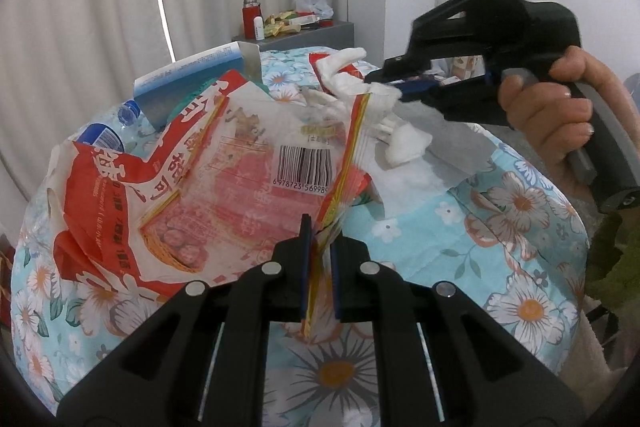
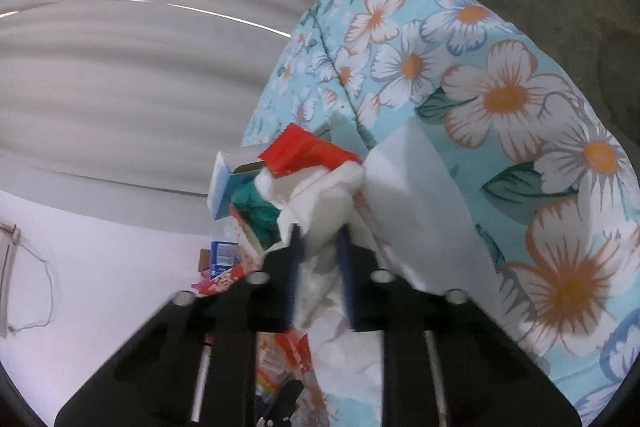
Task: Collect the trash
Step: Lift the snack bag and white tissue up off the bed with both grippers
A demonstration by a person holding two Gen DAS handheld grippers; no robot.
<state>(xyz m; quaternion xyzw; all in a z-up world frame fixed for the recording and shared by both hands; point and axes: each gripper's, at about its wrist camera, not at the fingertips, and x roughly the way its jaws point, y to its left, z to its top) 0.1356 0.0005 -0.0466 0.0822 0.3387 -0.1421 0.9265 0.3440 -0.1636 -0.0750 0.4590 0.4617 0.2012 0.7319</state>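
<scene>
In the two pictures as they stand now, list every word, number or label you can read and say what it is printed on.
"6978723 56998": under the barcode on the red and white plastic bag, last digit cut off by a fold.
Large white Chinese characters on the bag's red band: too folded to read.
Small print on the blue and white carton: too small.
Blue label of the water bottle: blurred.
Right wrist view: nothing legible.

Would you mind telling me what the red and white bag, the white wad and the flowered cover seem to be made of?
The red and white bag looks like thin glossy plastic film: it is translucent, crinkled and carries a printed barcode. The white wad looks like soft tissue paper, matte, crumpled and torn at the edges. The flowered cover appears to be woven cloth, matte, with soft folds and a stitched seam.
</scene>
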